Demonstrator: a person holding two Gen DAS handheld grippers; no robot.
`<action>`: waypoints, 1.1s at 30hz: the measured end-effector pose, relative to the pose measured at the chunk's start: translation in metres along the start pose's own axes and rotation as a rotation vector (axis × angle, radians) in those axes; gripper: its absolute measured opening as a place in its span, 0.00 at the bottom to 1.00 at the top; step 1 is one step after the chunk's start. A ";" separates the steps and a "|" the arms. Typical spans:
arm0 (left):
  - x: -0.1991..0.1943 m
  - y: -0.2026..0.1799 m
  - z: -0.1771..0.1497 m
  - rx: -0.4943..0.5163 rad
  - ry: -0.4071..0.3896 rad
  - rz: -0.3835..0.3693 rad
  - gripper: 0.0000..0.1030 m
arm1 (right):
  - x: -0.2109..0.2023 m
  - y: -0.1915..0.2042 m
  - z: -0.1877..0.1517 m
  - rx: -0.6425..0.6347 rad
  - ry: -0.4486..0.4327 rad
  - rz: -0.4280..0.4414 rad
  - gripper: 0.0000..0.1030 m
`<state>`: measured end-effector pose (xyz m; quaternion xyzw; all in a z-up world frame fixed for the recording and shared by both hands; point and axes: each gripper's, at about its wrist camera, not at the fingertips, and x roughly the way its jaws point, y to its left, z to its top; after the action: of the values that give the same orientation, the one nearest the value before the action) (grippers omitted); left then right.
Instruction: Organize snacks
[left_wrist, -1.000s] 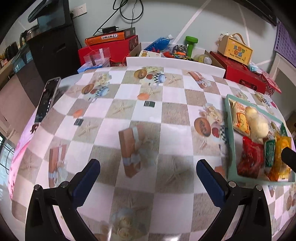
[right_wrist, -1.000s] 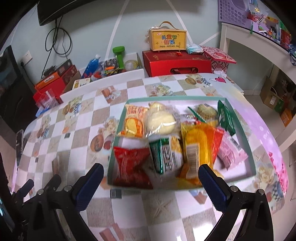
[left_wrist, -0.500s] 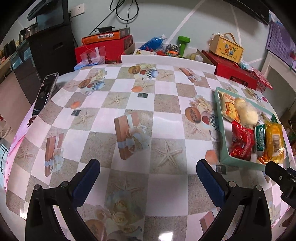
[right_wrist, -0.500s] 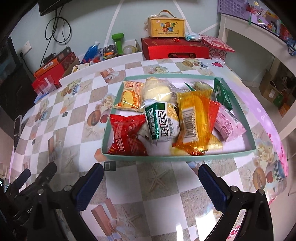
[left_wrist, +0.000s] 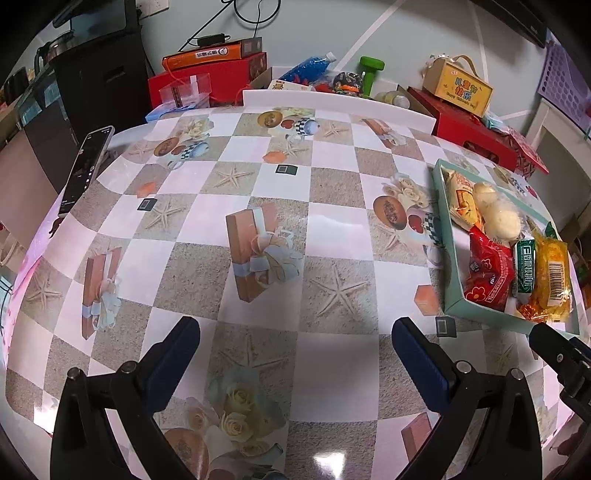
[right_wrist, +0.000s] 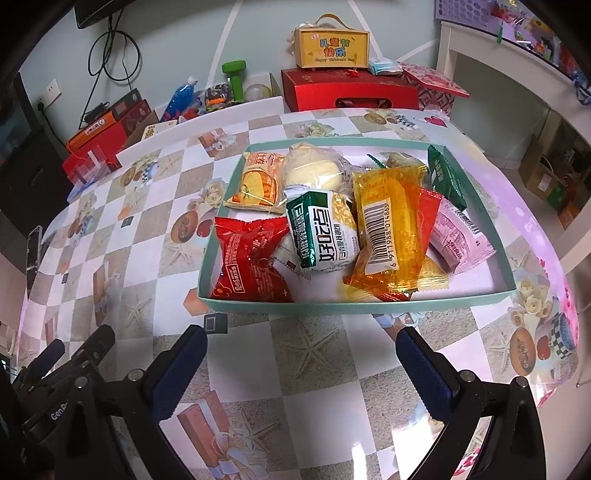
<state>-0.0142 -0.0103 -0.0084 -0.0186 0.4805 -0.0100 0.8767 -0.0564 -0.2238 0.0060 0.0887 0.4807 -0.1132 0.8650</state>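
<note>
In the left wrist view, the left gripper (left_wrist: 295, 343) hovered low over the table (left_wrist: 332, 184) with its blue-padded jaws spread wide apart and nothing between them. Below it lay only the checkered cloth printed with starfish and gift boxes. The teal tray (left_wrist: 448, 258) of snacks sat well to the right of this gripper, near the table's right edge, and the black tip of the right gripper (left_wrist: 554, 354) showed just in front of the tray's near corner. A red packet (left_wrist: 487, 269) lay at the tray's near end, beside a green packet (left_wrist: 524, 266) and a yellow packet (left_wrist: 552, 273) bearing a barcode. A phone (left_wrist: 85, 170) rested at the table's far left edge. Behind the table, a yellow gift box (left_wrist: 458, 88) carried the line "Happy Children's Day".

In the right wrist view, the right gripper (right_wrist: 301, 350) pointed straight at the tray (right_wrist: 354, 306), jaws wide open and empty, its fingertips just short of the tray's near wall. The red packet (right_wrist: 251, 254) read "Red kiss"; the green packet (right_wrist: 321, 232) carried white Chinese characters; the yellow packet (right_wrist: 391, 229) showed the barcode 6911988014863. A pink packet (right_wrist: 458, 236) lay at the right, a dark green sachet (right_wrist: 445, 177) beyond it, and an orange cake packet (right_wrist: 258, 182) and a pale bun (right_wrist: 314, 170) at the far side. The left gripper (right_wrist: 74, 354) was visible at the lower left.
</note>
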 end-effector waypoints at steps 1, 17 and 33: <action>0.000 0.000 0.000 0.002 0.001 0.002 1.00 | 0.001 0.000 0.000 0.000 0.001 0.000 1.00; 0.005 0.006 0.001 -0.001 0.025 0.009 1.00 | 0.006 -0.002 -0.001 0.002 0.015 -0.001 1.00; 0.005 0.006 0.002 0.003 0.028 0.004 1.00 | 0.008 -0.001 -0.002 -0.004 0.021 -0.004 1.00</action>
<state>-0.0101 -0.0041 -0.0119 -0.0161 0.4927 -0.0092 0.8700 -0.0545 -0.2252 -0.0020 0.0872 0.4901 -0.1131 0.8599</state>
